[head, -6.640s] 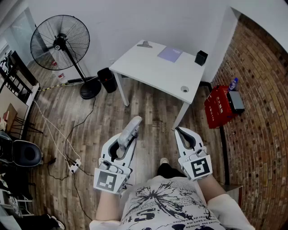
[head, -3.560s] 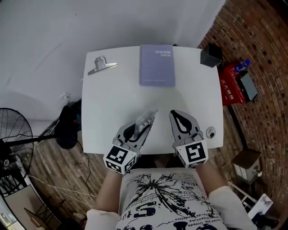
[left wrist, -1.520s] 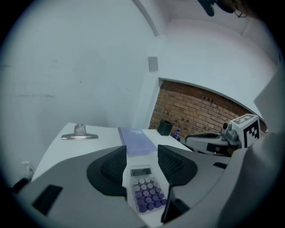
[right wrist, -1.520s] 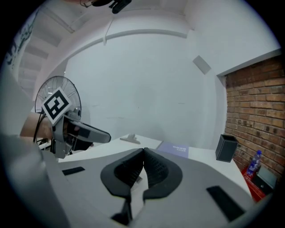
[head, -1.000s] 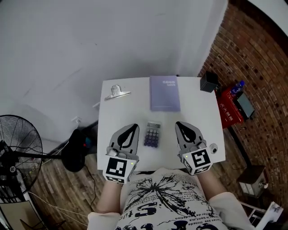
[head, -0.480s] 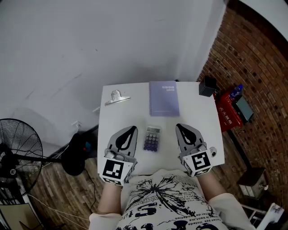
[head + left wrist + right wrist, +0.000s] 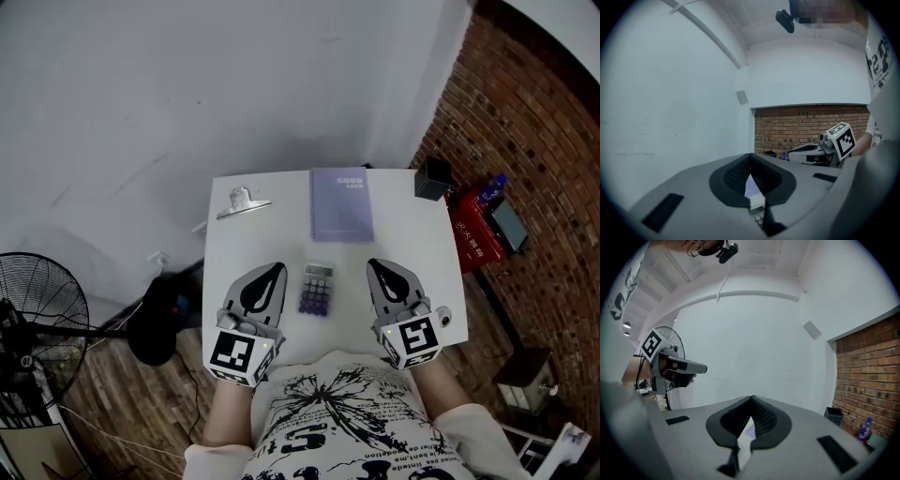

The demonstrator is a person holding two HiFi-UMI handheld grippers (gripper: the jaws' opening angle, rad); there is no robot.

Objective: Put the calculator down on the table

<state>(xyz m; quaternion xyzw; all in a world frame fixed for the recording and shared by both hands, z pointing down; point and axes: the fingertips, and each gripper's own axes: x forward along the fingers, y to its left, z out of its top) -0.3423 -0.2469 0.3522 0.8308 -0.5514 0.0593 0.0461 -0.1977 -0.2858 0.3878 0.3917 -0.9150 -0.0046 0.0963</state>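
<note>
At the far left of the head view, low in the frame, a round black fan (image 7: pixel 37 319) over the wood floor (image 7: pixel 103 412). Next to it, a dark round thing (image 7: pixel 157 319) on the floor by the left edge of the white tabletop (image 7: pixel 272 234). On the upper left part of the tabletop, a silver clip (image 7: pixel 242 202), all alone. Below it, near the front edge, the left gripper (image 7: pixel 276 270) with its marker cube low down, jaws clenched tight, nothing between them; same in the left gripper view, tips pressed together. Just right of that, the calculator (image 7: pixel 317 288), lying flat on the tabletop with keys up, in the middle between the two grippers and touching neither one. Above the calculator and apart from it, a purple notebook (image 7: pixel 340 204), flat by the back edge. Then the right gripper (image 7: pixel 374 266), side by side with the left one, jaws also closed and empty, tips meeting in the right gripper view. Beside its cube, a small round thing (image 7: pixel 443 317) at the right front corner of the tabletop. At the upper right corner, a small black box (image 7: pixel 431 179). Past the tabletop, lower down, a red box (image 7: pixel 472 234) and a blue bottle (image 7: pixel 495 181), close to the brick wall (image 7: pixel 534 122) at the right of the frame. Along the bottom, the person's printed white shirt (image 7: pixel 347 412).
</note>
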